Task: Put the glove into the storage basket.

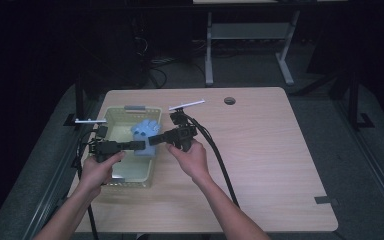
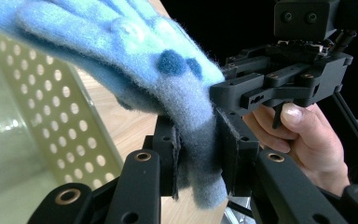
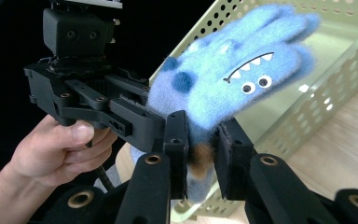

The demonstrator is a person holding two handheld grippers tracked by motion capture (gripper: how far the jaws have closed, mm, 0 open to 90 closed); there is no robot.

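Note:
A fuzzy blue monster-face glove (image 1: 145, 130) hangs over a pale green perforated basket (image 1: 115, 113) at the table's left. Both grippers hold its cuff. My left gripper (image 1: 138, 145) comes in from the left, and my right gripper (image 1: 153, 140) meets it from the right. In the left gripper view my jaws (image 2: 198, 156) are shut on the glove (image 2: 135, 60), with the right gripper (image 2: 221, 93) clamped just above. In the right gripper view my jaws (image 3: 200, 149) are shut on the glove (image 3: 233, 88), with the left gripper (image 3: 156, 126) beside it and the basket (image 3: 307, 107) behind.
The wooden table (image 1: 260, 150) stretches bare to the right, with a cable hole (image 1: 229, 100) near its far edge and a strip of tape (image 1: 325, 200) at front right. A black cable (image 1: 220, 160) trails from the right gripper. Another desk frame (image 1: 250, 35) stands behind.

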